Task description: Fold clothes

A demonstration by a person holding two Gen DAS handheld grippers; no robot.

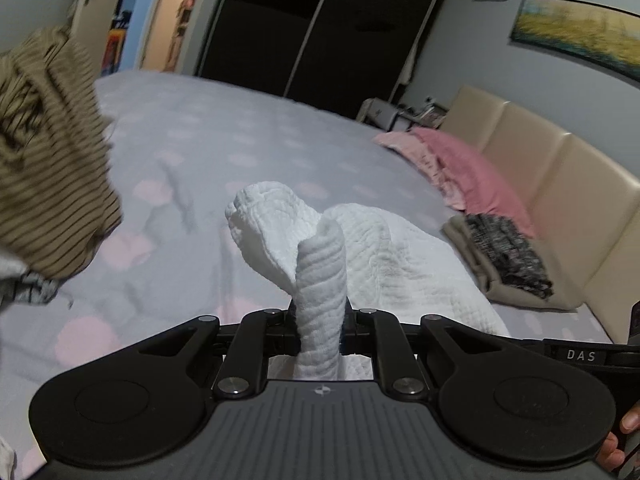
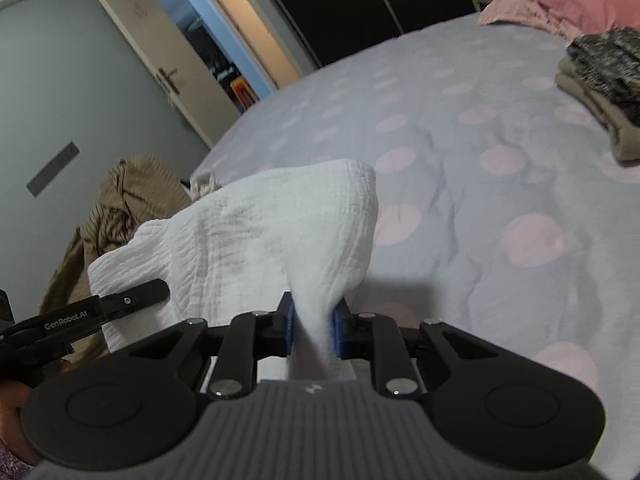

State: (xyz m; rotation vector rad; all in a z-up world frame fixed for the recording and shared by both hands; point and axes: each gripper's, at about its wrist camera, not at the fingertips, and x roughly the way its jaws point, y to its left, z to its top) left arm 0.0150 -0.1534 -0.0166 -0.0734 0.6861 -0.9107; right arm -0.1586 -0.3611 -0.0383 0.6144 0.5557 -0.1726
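Note:
A white crinkled cloth [image 1: 372, 248] is lifted over the grey dotted bedspread [image 1: 240, 140]. My left gripper [image 1: 320, 326] is shut on a bunched corner of it. In the right wrist view the same white cloth [image 2: 256, 232] hangs from my right gripper [image 2: 314, 330], whose blue pads [image 2: 289, 324] are shut on another part of it. The left gripper's body [image 2: 100, 308] shows at the left of the right wrist view, close beside the cloth.
A brown striped garment [image 1: 48, 160] lies heaped at the left, also in the right wrist view [image 2: 120, 208]. Folded clothes, black-and-white on beige [image 1: 504, 256], and pink garments [image 1: 464, 164] lie by the beige headboard [image 1: 560, 184]. Dark wardrobe [image 1: 320, 20] behind the bed.

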